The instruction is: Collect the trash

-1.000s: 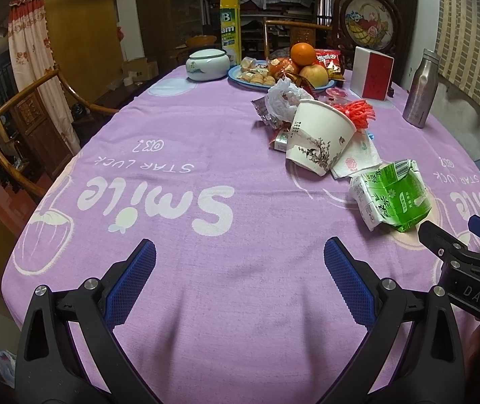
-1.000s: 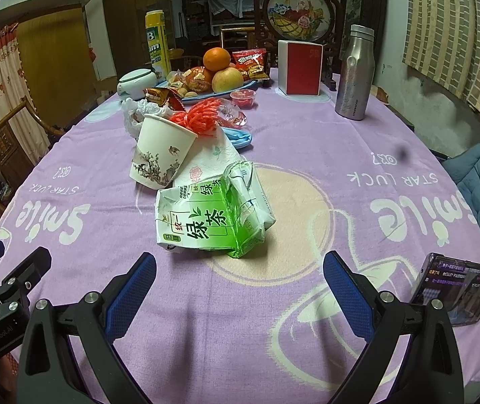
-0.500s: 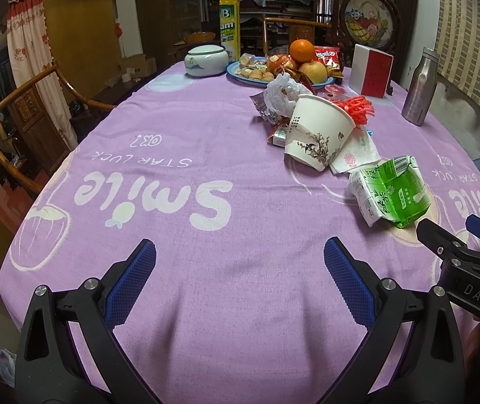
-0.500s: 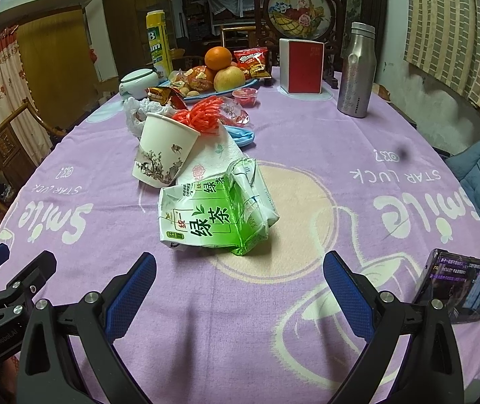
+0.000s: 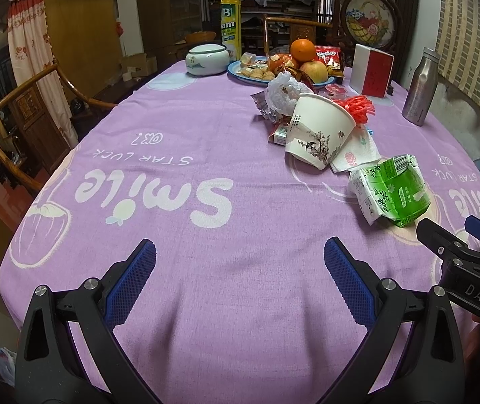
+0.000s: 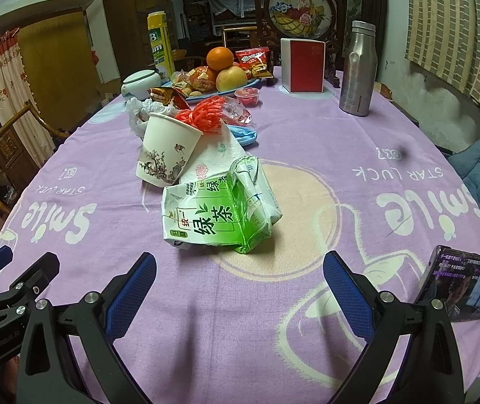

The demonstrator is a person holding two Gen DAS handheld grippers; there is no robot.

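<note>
A crushed green tea carton (image 6: 219,215) lies on the purple tablecloth (image 6: 340,155), just ahead of my open, empty right gripper (image 6: 240,272); it also shows in the left wrist view (image 5: 389,192). Behind it a paper cup (image 6: 167,149) leans on a napkin (image 6: 213,158), with red plastic netting (image 6: 206,114), a white plastic bag (image 5: 283,92) and wrappers (image 5: 278,133) around it. My left gripper (image 5: 240,269) is open and empty over bare cloth, left of the carton. The right gripper's tips show at the right edge of the left wrist view (image 5: 455,235).
A fruit plate (image 6: 256,82), a red and white box (image 6: 303,65), a steel bottle (image 6: 357,70), a ceramic jar (image 5: 208,59) and a yellow can (image 5: 230,23) stand at the far end. A phone (image 6: 462,286) lies near the right edge. Wooden chairs (image 5: 7,107) stand left.
Both grippers have drifted slightly back and up, so the trash sits a little farther away. Jaws stay open.
</note>
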